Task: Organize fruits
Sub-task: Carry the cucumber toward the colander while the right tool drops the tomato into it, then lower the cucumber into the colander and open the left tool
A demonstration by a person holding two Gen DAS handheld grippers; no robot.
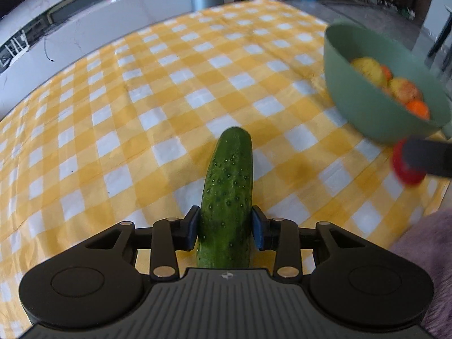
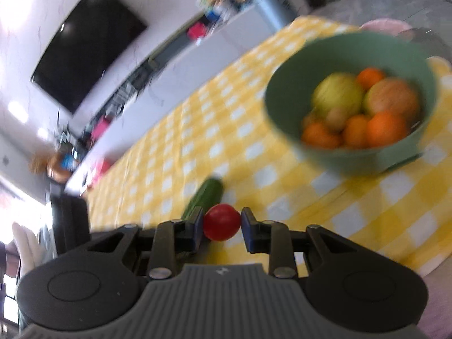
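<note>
Left gripper (image 1: 226,226): clamps cucumber (image 1: 228,192). Right gripper (image 2: 221,223): pinches tomato (image 2: 222,221). Step: carrying. Next, likely: sorting beside the green bowl (image 2: 282,118).

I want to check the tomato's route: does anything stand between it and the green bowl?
Nothing visible does. The tomato sits between the right gripper's fingers, and only bare checkered tablecloth lies before the green bowl.

Left wrist cam is looking steeply down, close over the checked cloth (image 1: 169,84); right cam is tilting shallower, rolled. Both are catching the green bowl (image 1: 367,107) and cucumber (image 1: 228,192).
</note>
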